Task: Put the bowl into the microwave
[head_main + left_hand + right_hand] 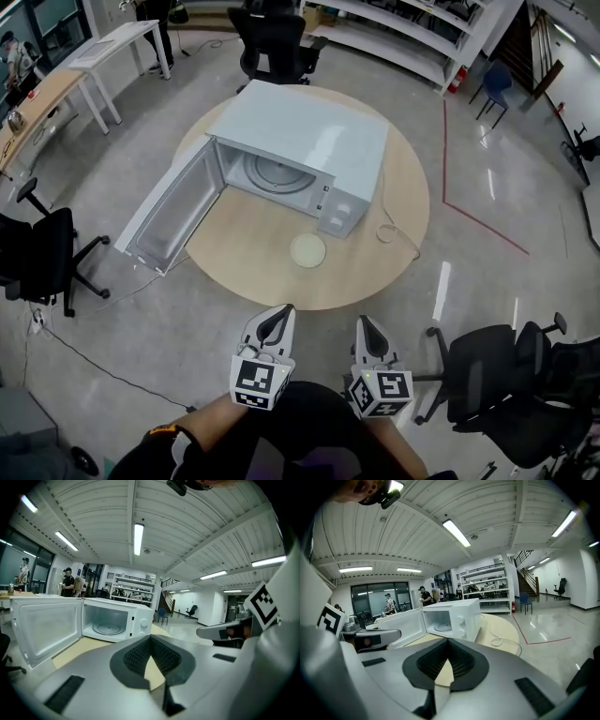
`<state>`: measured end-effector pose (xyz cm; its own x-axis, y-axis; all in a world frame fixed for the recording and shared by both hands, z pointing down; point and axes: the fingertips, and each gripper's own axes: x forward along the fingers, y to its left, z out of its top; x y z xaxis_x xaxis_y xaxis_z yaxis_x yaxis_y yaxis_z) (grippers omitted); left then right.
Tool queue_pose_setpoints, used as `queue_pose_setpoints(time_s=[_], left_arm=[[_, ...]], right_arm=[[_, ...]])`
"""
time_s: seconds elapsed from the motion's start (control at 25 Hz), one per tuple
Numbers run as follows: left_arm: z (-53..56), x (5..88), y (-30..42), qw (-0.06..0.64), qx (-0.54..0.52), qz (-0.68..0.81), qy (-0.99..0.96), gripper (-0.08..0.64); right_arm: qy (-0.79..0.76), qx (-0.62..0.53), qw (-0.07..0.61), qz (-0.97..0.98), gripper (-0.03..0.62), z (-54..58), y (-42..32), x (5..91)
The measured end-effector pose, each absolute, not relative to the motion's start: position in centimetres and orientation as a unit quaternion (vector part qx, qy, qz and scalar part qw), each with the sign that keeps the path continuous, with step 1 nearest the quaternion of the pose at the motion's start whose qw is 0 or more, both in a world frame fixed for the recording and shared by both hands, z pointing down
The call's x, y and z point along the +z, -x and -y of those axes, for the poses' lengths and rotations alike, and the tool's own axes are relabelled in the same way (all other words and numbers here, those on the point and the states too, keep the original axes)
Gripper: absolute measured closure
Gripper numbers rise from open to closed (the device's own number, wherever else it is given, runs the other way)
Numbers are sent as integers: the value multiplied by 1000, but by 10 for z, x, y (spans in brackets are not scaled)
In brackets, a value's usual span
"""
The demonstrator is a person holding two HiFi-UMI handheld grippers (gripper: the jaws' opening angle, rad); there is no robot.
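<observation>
A pale, shallow bowl (307, 250) sits on the round wooden table (394, 159), just in front of the white microwave (314, 141). The microwave's door (173, 211) hangs wide open to the left, showing the glass turntable (278, 172). Both grippers are held low near my body, off the table's near edge. My left gripper (284, 310) and my right gripper (363, 322) are each shut with nothing in them. The left gripper view shows its closed jaws (151, 641) facing the open microwave (117, 620). The right gripper (447, 644) sees the microwave (450, 615) from the right.
The microwave's cable (389, 230) loops on the table's right side. Black office chairs stand at the left (42, 253), at the lower right (511, 375) and behind the table (277, 42). White desks (103, 52) and shelving (412, 37) line the back. People stand far off (68, 583).
</observation>
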<state>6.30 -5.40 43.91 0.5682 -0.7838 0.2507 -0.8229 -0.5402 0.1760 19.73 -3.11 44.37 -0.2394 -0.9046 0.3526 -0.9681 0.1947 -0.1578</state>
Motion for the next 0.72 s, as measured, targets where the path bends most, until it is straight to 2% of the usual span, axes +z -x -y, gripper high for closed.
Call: queue_pose_setpoints(time_s=[0.72], left_arm=[[94, 440, -15, 139, 47, 448, -882, 514]], right_arm=[[-626, 157, 88, 759, 577, 68, -154, 436]])
